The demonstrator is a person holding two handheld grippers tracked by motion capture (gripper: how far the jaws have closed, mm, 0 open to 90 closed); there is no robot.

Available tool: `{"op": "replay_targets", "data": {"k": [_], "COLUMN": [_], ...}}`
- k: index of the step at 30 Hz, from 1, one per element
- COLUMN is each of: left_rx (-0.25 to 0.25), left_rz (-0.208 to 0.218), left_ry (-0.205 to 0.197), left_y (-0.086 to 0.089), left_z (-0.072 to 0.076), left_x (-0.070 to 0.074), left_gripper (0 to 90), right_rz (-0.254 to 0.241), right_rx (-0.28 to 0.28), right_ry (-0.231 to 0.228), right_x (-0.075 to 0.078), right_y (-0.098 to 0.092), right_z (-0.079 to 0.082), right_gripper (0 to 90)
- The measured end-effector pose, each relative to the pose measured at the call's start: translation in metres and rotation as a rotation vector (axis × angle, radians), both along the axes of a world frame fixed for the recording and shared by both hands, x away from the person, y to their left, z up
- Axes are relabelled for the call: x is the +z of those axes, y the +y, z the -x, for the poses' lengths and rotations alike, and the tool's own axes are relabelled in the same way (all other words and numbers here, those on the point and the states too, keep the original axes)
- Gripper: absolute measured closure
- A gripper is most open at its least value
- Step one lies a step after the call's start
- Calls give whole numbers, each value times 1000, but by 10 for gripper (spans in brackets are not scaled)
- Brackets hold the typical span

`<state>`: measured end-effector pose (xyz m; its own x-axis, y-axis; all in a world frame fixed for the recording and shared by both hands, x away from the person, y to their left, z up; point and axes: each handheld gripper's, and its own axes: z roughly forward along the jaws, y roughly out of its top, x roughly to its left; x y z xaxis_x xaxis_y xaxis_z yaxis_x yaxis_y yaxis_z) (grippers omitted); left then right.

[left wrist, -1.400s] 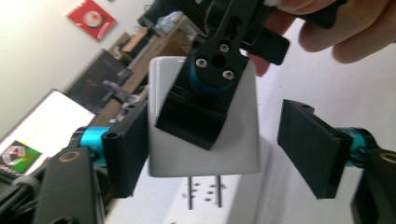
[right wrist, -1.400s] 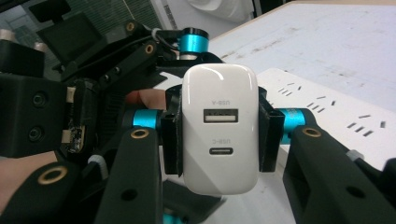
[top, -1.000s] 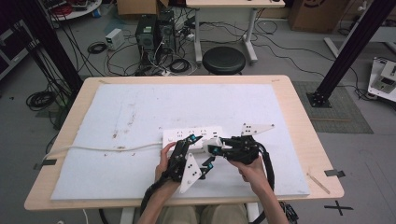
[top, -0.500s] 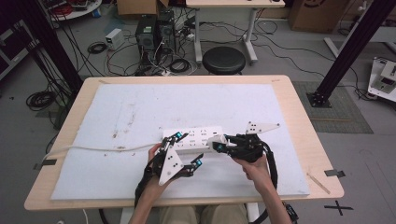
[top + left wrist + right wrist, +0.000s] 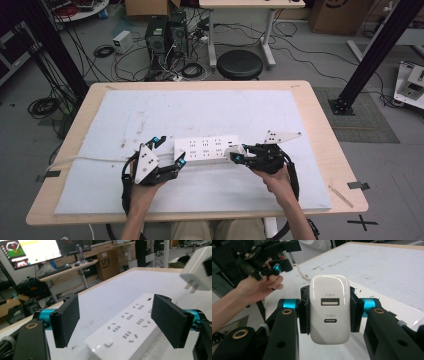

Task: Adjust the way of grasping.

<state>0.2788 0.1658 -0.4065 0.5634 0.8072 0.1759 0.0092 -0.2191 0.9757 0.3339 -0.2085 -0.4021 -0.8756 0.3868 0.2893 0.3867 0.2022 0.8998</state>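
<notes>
The white charger (image 5: pixel 330 309) was a rounded block with a USB-A port above a USB-C port on its end face and two flat prongs at the other end. It sat pinched between the two pads of the right gripper (image 5: pixel 329 311), whose jaws were closed tight on its sides. Just beyond the prongs lay the white power strip (image 5: pixel 206 148), with rows of sockets. The left gripper (image 5: pixel 169 151) had its jaws spread wide and empty, the strip's near end between the fingers (image 5: pixel 66 320) but untouched. Everything rested on a white mat (image 5: pixel 200 107) over a wooden table (image 5: pixel 320 130); cables, computers and a black stool (image 5: pixel 240 64) cluttered the grey floor behind.
</notes>
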Motion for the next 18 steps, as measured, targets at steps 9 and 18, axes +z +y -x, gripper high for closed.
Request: {"op": "replay_targets", "data": {"k": [9,18], "left_rx": [88,171], "left_rz": [55,69], "left_ry": [83,134], "left_y": [39,71], "left_z": [-1,5], "left_x": [-4,-10], "left_gripper": [231,230], "right_rz": [9,27], "right_rx": [-20,-36], "right_ry": [-10,-32], "right_x": [2,5], "right_y": [-6,-8], "right_z": [0,4], "right_gripper": [628,628]}}
